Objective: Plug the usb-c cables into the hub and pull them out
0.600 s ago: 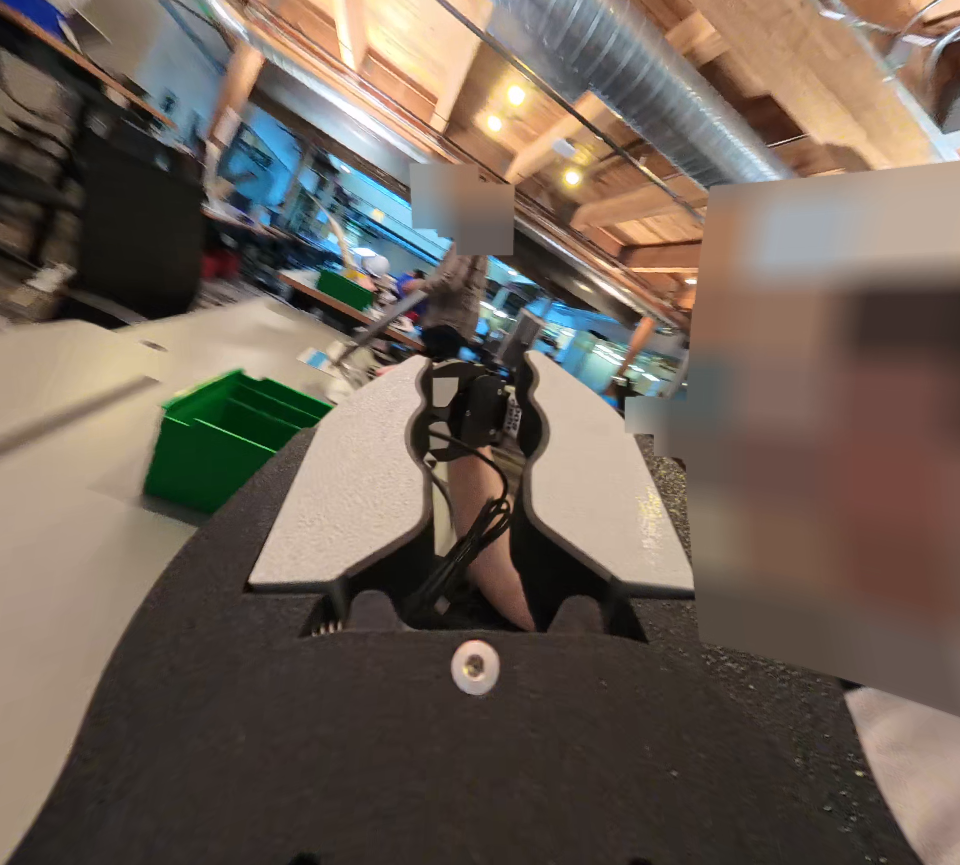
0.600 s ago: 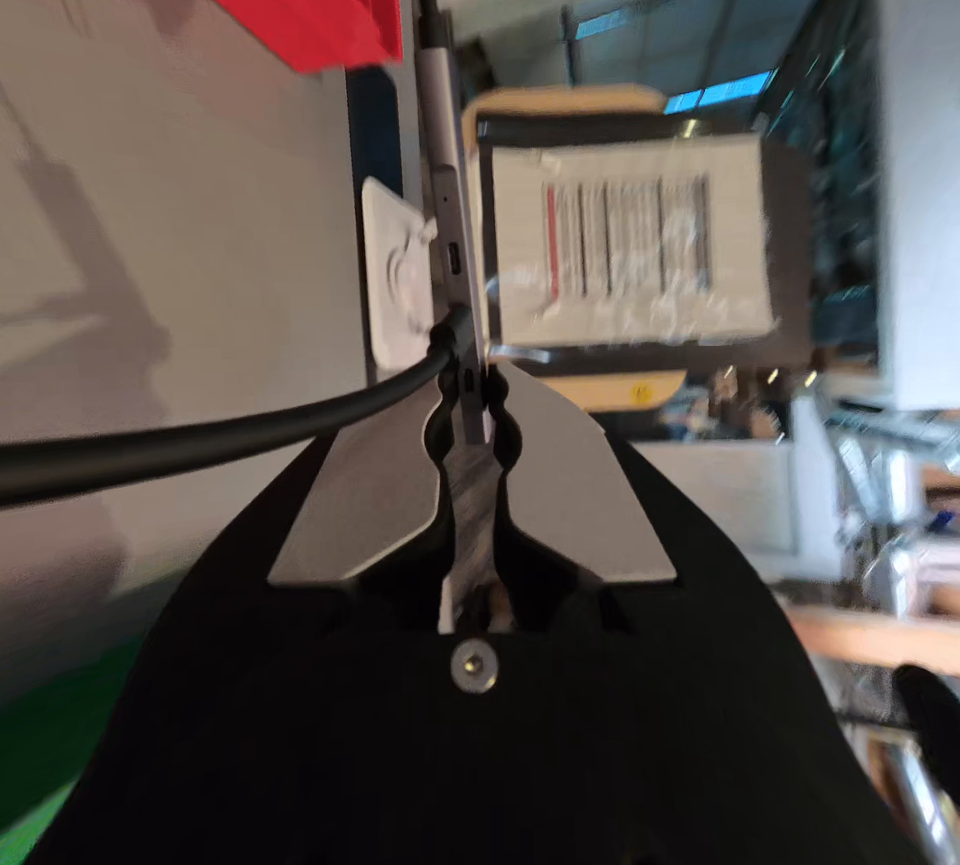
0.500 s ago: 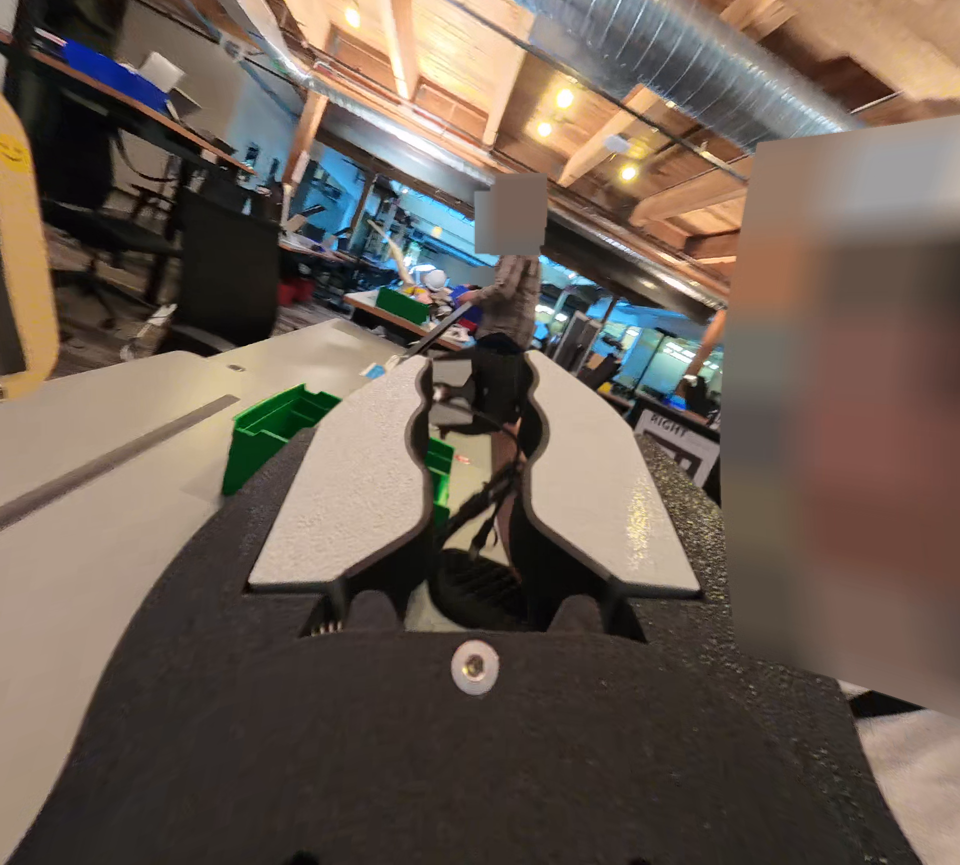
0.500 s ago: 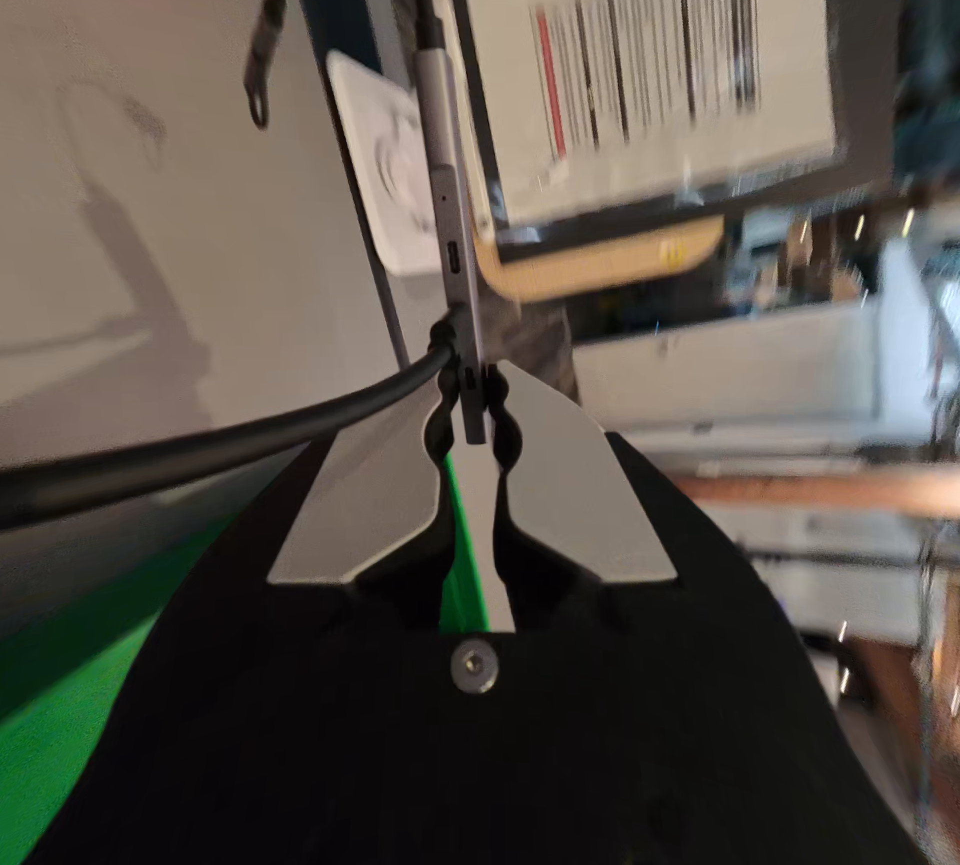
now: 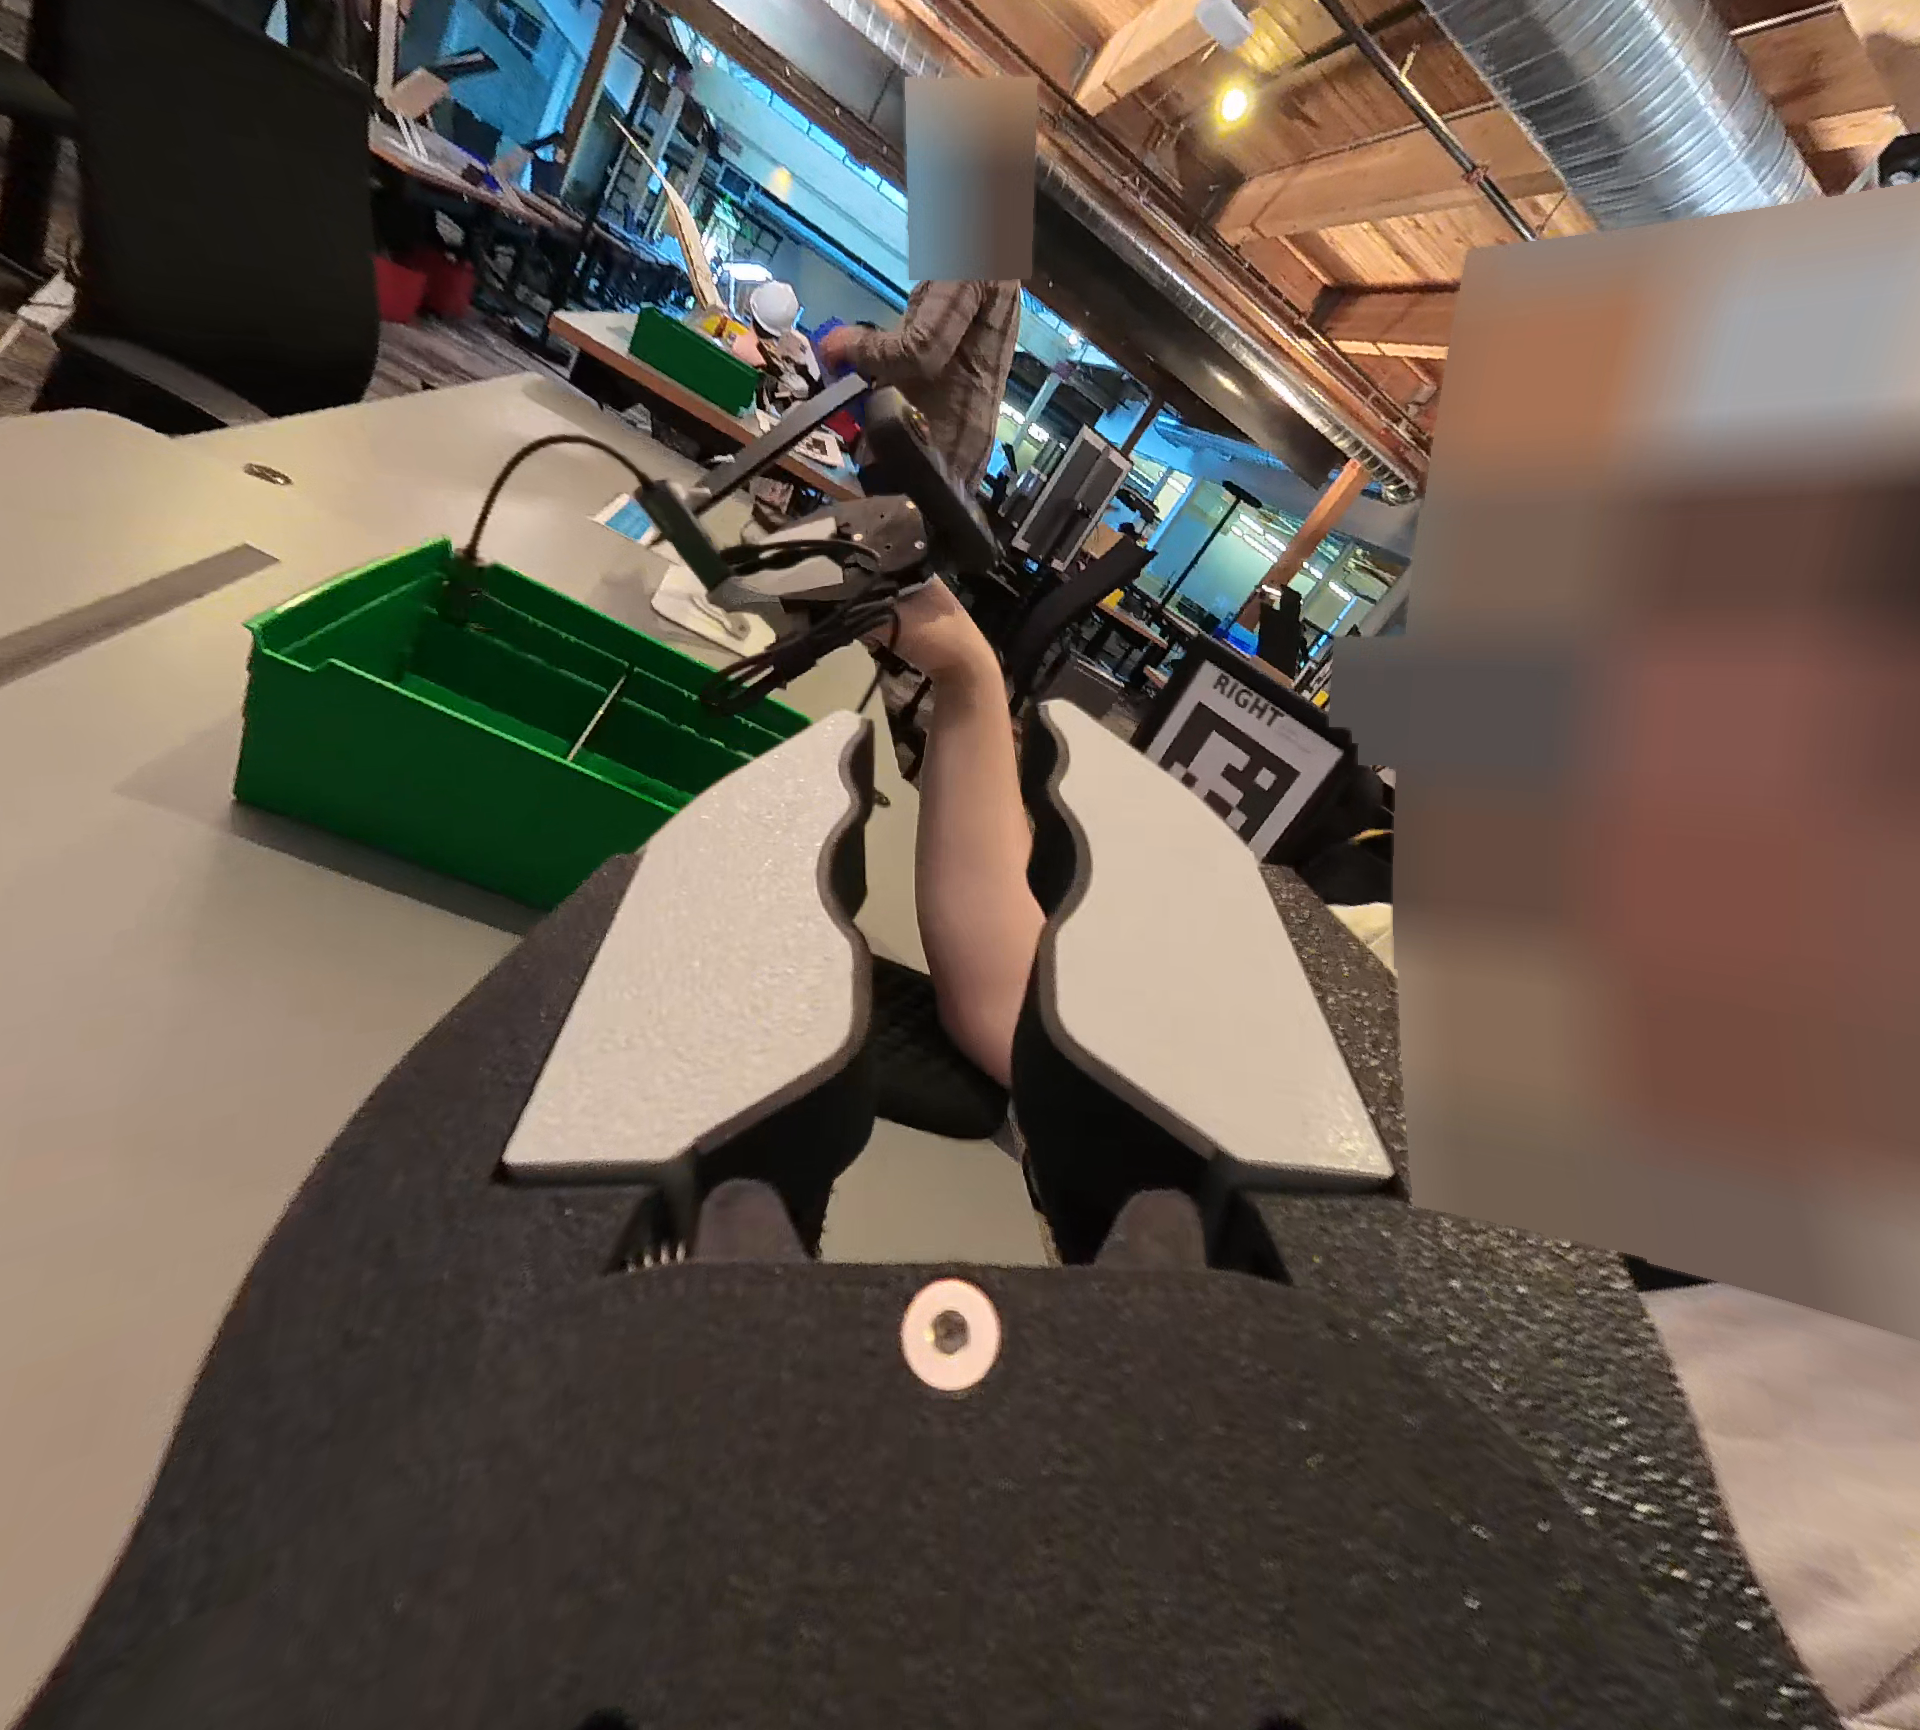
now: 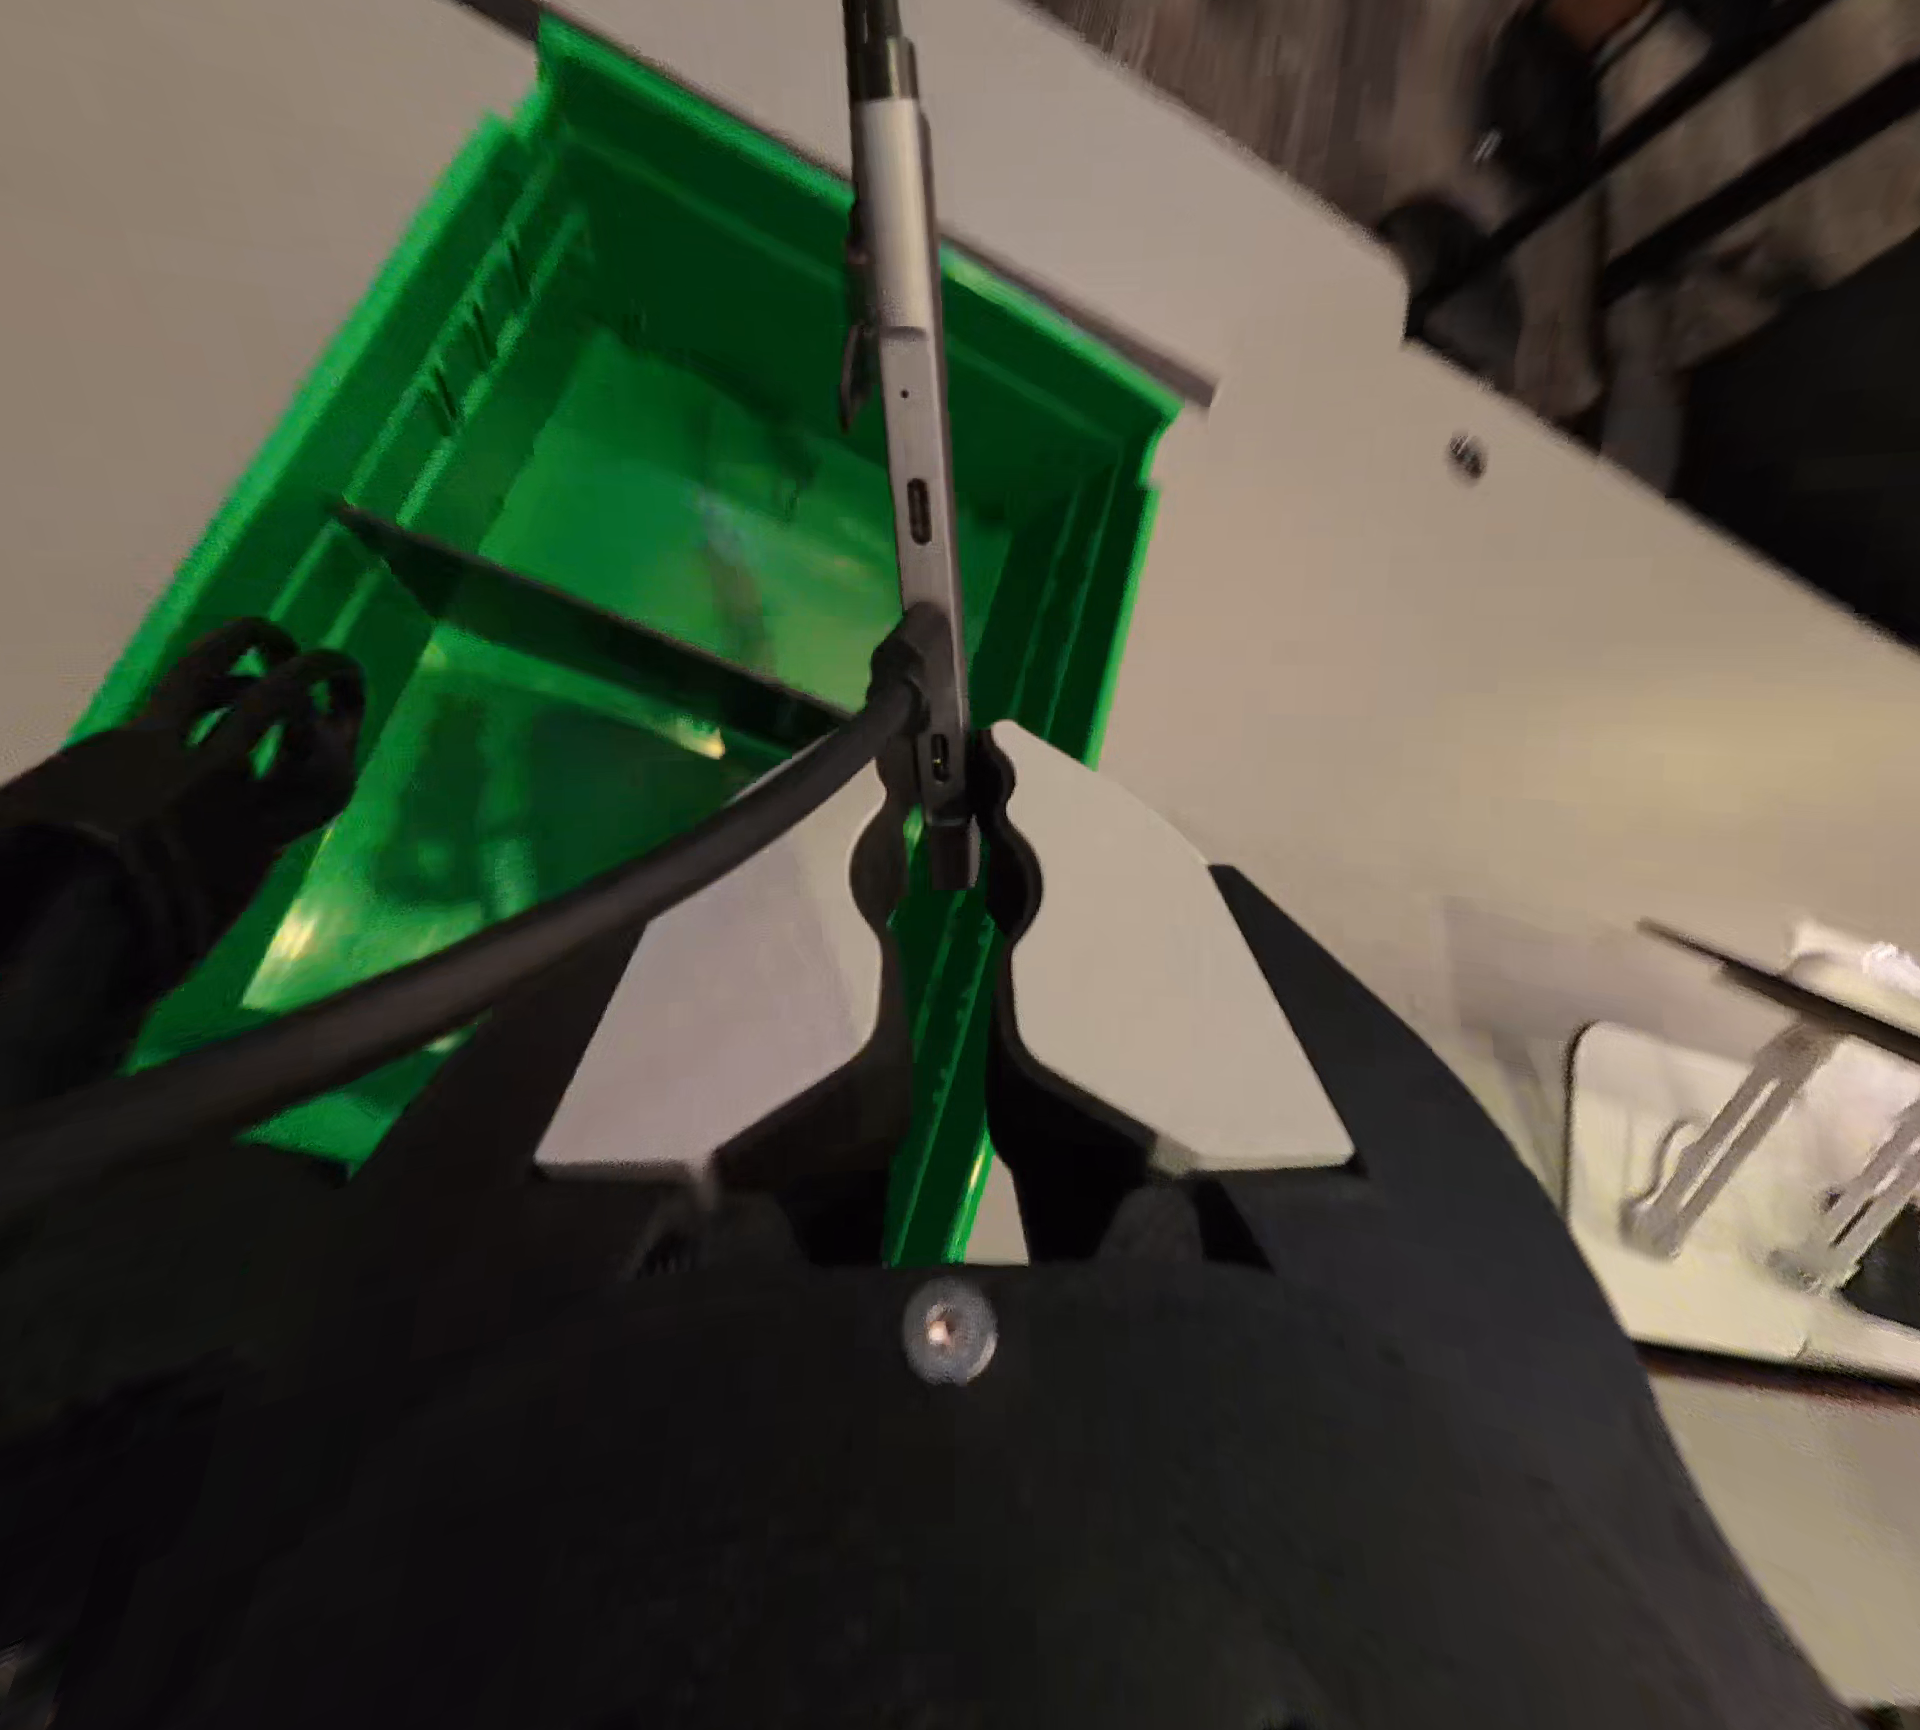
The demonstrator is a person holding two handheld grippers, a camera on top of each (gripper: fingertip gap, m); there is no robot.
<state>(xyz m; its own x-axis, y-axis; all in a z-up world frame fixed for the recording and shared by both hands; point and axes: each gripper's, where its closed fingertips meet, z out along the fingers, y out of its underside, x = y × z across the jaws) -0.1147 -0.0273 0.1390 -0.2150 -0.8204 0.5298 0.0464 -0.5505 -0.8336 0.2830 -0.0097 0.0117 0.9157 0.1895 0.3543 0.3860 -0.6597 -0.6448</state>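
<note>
Hub (image 6: 914,475), a slim, rigid, light grey bar, hangs over the green bin (image 6: 1101,475), pinched at its end by the right gripper (image 6: 951,833), one black cable (image 6: 582,942) plugged in; left gripper (image 5: 945,807) spread, empty.

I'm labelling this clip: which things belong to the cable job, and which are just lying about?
Job:
- hub, clamped in the right tongs
- black cable plugged into it
- left tongs, open and holding nothing

Lying about:
- green bin
- white stand
- table
</note>
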